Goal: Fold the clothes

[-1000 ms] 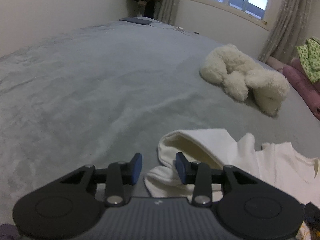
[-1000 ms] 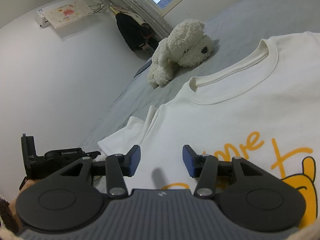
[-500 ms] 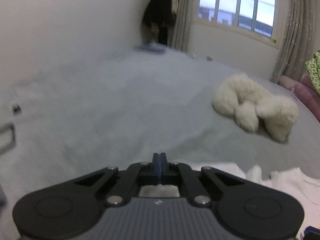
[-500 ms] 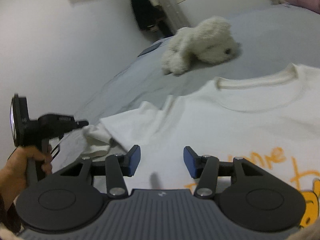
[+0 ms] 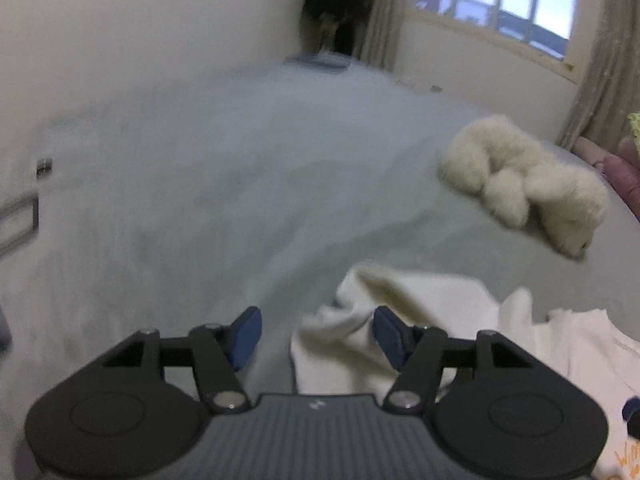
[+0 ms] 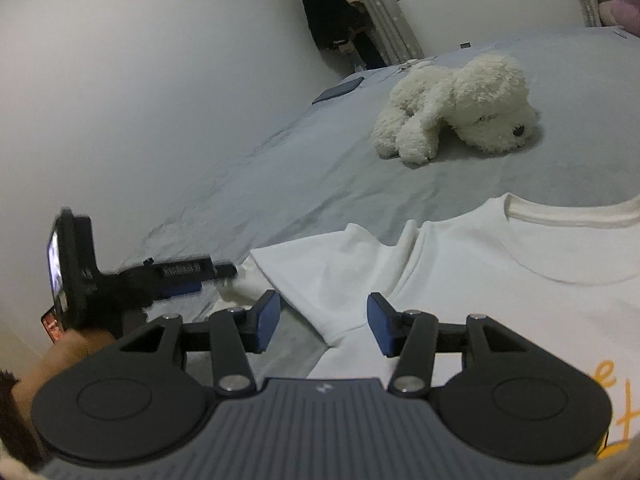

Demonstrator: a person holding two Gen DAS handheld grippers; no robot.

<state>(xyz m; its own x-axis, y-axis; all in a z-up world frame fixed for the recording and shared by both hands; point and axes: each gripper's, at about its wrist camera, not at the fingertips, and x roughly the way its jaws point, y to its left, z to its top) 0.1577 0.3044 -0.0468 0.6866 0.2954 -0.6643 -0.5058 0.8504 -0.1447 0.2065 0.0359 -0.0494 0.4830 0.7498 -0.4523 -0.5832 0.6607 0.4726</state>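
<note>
A white T-shirt with an orange print lies flat on the grey bed, collar toward the far side. Its sleeve is bunched up at the shirt's left edge. My left gripper hovers at that sleeve and its jaws are opening; loose cloth lies between the blue pads, nearer the right one, and neither pad presses on it. My right gripper stands open above the spread sleeve, holding nothing. In the right wrist view a hand holds the left gripper at the sleeve's end.
A white plush dog lies on the bed beyond the shirt. A dark flat object rests at the bed's far end. Dark clothing hangs by the curtain. Pink pillows sit at the right. Wall runs along the left.
The left jaws, fully shut half a second ago, have opened at the bunched sleeve. The right gripper has risen and rolled while staying open, so the shirt sits lower and farther.
</note>
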